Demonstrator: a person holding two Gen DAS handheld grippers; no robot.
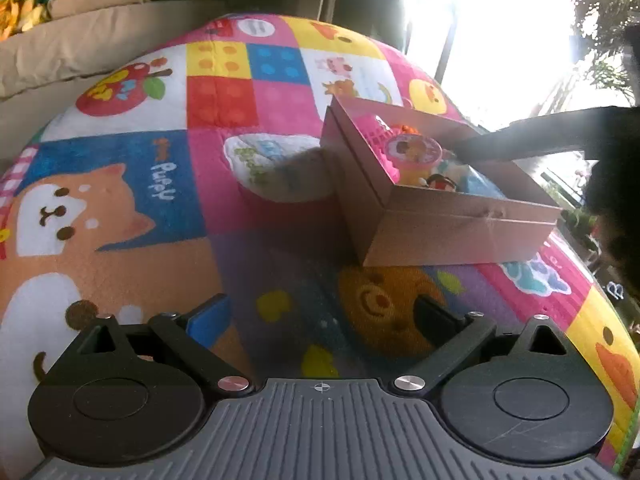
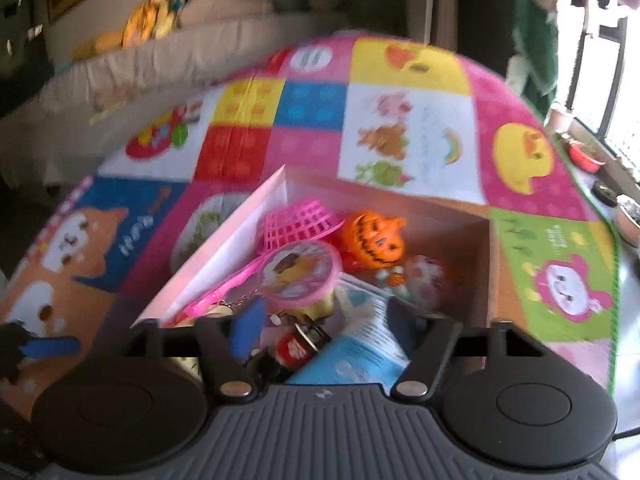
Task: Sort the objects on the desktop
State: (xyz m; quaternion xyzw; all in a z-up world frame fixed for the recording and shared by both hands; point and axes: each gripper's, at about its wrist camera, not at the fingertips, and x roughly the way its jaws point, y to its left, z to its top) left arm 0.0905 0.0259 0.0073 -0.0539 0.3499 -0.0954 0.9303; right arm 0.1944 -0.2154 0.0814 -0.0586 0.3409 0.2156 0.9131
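A cardboard box [image 1: 460, 236] sits on the patchwork play mat [image 1: 132, 168] and holds several toys. In the right wrist view I look down into the box [image 2: 224, 248]: a pink basket [image 2: 300, 220], an orange pumpkin [image 2: 374, 240], a round pink-rimmed toy [image 2: 300, 272], a blue packet [image 2: 356, 356] and a small red item [image 2: 294, 348]. My right gripper [image 2: 332, 320] hangs open over these toys and its pads press on nothing. One of its dark fingers [image 1: 520, 136] reaches over the box. My left gripper [image 1: 320, 312] stands open and empty over the mat, left of the box.
A beige sofa [image 1: 80, 40] with plush toys [image 2: 160, 16] runs along the far side of the mat. Bright windows [image 1: 500, 32] are at the right. A red bowl [image 2: 586, 156] and other pots [image 2: 628, 220] stand on the floor past the mat's right edge.
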